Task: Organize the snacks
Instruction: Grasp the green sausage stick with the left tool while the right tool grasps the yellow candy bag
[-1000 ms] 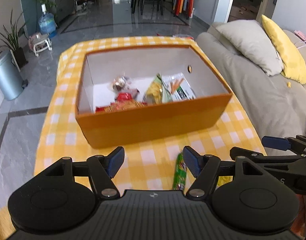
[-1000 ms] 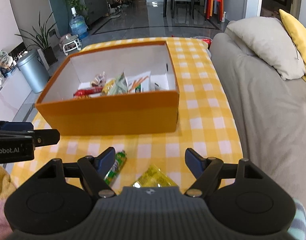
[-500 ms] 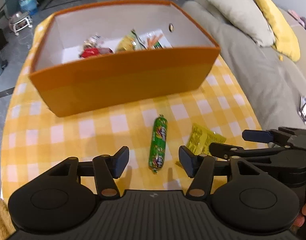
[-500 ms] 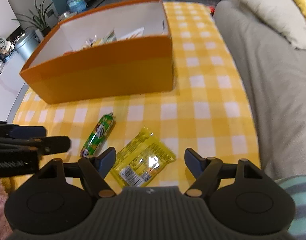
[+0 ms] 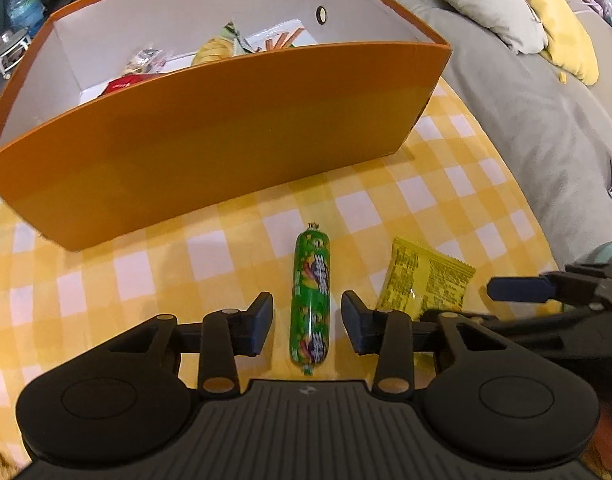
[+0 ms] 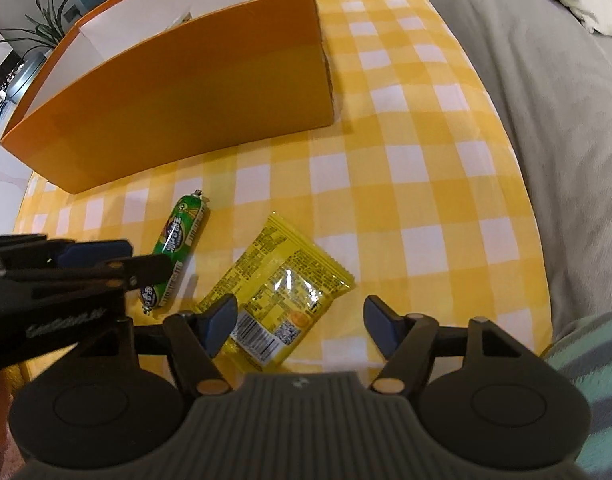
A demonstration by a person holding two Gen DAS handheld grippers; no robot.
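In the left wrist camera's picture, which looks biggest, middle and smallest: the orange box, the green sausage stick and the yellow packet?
1. orange box, by far the largest.
2. green sausage stick, longer but slimmer.
3. yellow packet, though tongs hide its near end, so ranks two and three are unsure.

A yellow-and-white checked cloth (image 5: pixel 385 216) covers the desk. To its right runs a grey sofa (image 5: pixel 525 92) with a beige cushion (image 5: pixel 473 0) and a yellow cushion (image 5: pixel 553 20). At the far left stand a water bottle (image 5: pixel 22 8), a potted plant (image 6: pixel 46 32) and a dark glossy floor.
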